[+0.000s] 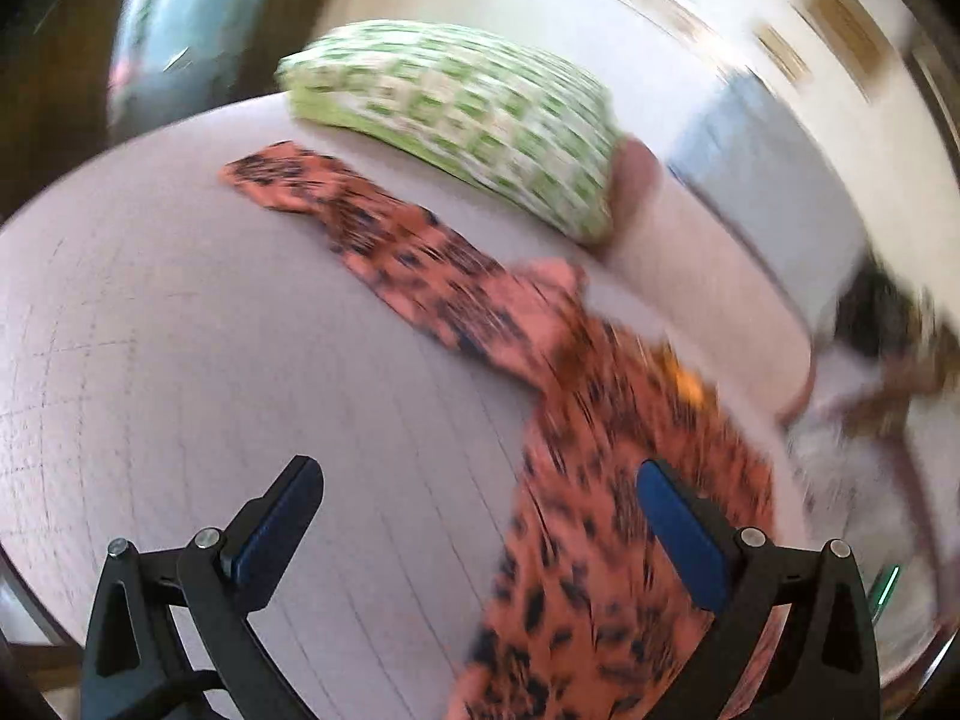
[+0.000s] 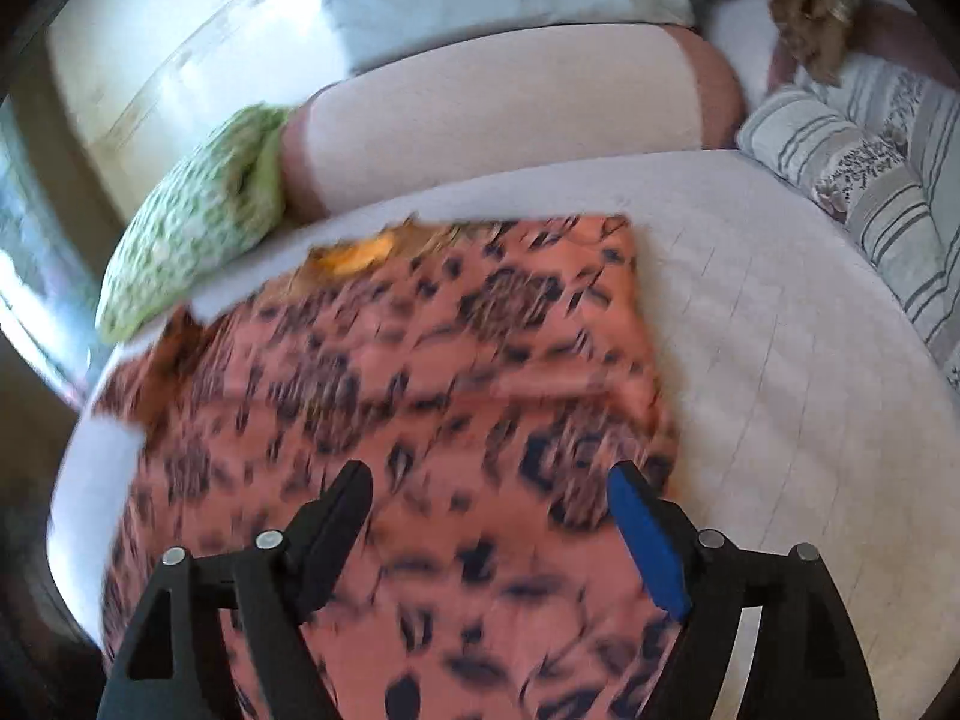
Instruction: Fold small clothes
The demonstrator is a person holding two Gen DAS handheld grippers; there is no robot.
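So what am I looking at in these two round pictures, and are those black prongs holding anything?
The prongs are two-finger grippers, one held in each of a person's hands. Each carries a fisheye camera looking along its fingers, hence the round, blurred views. One picture is from the left gripper, the other from the right gripper. Both are open and hold nothing. Below them, on a pale bed, lies an orange garment with dark spots, one long part trailing off towards a green checked pillow. A striped pillow lies at the right.
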